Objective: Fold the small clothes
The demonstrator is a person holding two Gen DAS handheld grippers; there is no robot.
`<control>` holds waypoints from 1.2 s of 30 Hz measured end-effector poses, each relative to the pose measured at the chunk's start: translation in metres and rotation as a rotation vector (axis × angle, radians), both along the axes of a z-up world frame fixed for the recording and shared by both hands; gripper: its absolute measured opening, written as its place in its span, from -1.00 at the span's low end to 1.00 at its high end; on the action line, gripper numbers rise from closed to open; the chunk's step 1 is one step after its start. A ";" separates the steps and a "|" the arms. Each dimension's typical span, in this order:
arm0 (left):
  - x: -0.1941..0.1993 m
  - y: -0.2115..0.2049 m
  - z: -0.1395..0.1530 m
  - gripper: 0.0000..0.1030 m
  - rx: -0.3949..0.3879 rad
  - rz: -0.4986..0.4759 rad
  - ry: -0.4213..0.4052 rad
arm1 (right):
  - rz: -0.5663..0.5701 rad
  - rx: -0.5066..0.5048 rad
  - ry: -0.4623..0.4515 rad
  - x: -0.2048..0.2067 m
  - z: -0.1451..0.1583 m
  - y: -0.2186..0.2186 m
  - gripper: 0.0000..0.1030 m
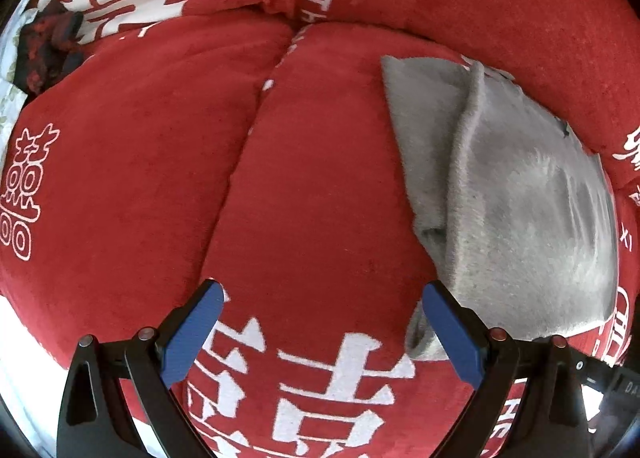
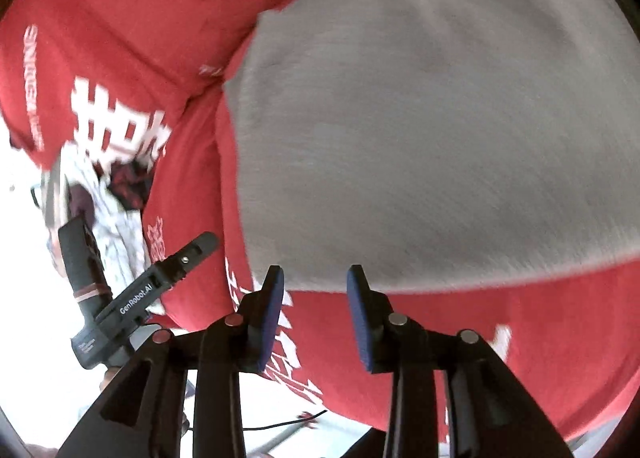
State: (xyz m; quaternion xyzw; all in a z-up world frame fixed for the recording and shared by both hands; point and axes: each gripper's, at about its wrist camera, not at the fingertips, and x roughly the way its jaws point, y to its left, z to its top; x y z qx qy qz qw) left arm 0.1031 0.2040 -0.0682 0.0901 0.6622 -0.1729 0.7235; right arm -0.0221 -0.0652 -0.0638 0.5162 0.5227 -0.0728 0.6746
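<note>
A small grey fleecy garment [image 1: 520, 194] lies on a red blanket [image 1: 304, 178] printed with white characters. It is at the right of the left wrist view, with one flap folded over along its left side. My left gripper [image 1: 324, 294] points down at the blanket, wide open and holding nothing. Its right fingertip [image 1: 436, 298] sits at the garment's lower-left corner. In the blurred right wrist view the grey garment [image 2: 420, 138] fills the centre. My right gripper [image 2: 316, 278] hovers at its near edge, jaws partly apart and not pinching anything.
A dark red-and-black garment [image 1: 48, 46] lies at the blanket's far-left edge, and the same dark garment [image 2: 128, 182] shows beside a pale patterned cloth [image 2: 116, 234]. The left tool's black housing [image 2: 136, 302] stands left of my right gripper. A seam [image 1: 240, 162] runs across the red blanket.
</note>
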 end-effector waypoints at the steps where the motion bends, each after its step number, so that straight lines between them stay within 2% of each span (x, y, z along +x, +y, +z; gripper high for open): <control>1: -0.001 -0.002 0.000 0.94 0.001 -0.003 0.002 | -0.015 0.004 0.000 -0.006 -0.001 -0.002 -0.30; 6: -0.005 -0.010 -0.002 0.94 0.014 -0.032 0.006 | -0.059 0.059 0.006 -0.030 -0.011 -0.002 -0.28; 12: -0.009 -0.019 -0.005 0.94 0.028 -0.057 0.010 | -0.084 0.117 -0.005 -0.035 -0.019 0.005 -0.24; 19: -0.010 -0.025 -0.009 0.94 0.024 -0.075 0.021 | -0.131 0.135 -0.014 -0.039 -0.027 0.008 -0.24; 20: -0.009 -0.025 -0.009 0.94 0.014 -0.073 0.025 | -0.139 0.134 -0.016 -0.039 -0.027 0.007 -0.24; 22: -0.005 -0.025 -0.010 0.94 -0.010 -0.056 0.035 | -0.153 0.133 -0.021 -0.041 -0.029 0.006 -0.10; 23: -0.002 -0.022 -0.010 0.94 -0.023 -0.044 0.041 | -0.161 0.134 -0.023 -0.042 -0.030 0.006 0.04; 24: 0.001 -0.019 -0.011 0.94 -0.043 -0.028 0.048 | -0.174 0.139 -0.028 -0.042 -0.031 0.005 0.06; 28: 0.012 -0.009 -0.010 0.94 -0.100 0.015 0.075 | -0.225 0.168 -0.060 -0.043 -0.033 0.002 0.06; 36: 0.020 -0.006 -0.018 0.94 -0.199 0.016 0.162 | -0.329 0.216 -0.124 -0.039 -0.039 -0.006 0.06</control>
